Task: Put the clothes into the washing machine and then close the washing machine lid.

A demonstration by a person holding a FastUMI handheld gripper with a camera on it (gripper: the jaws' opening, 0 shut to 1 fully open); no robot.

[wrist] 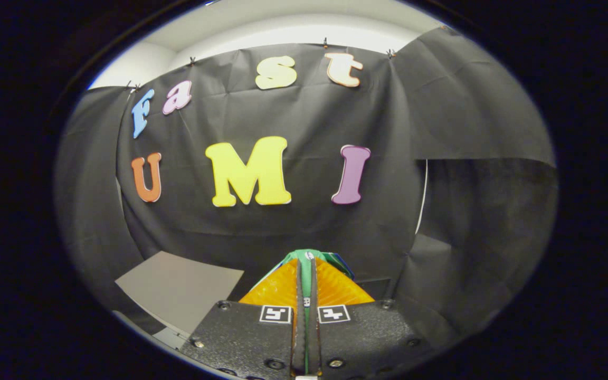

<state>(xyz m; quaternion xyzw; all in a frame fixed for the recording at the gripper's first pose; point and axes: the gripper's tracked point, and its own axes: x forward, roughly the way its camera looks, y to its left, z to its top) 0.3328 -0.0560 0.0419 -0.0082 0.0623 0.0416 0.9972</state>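
Gripper view: tool [306, 274] clamped on thin green fabric garment [310, 257], fingers nearly touching; soft, light, likely droops, so pinch a bunched fold.

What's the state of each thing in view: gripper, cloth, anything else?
Gripper: fingers closed together, pinching a thin piece of cloth between them.
Green cloth: held between the fingers, lifted, its edge poking out past the tips.
Grey panel: flat, tilted, down beside the fingers; what it belongs to can't be told.
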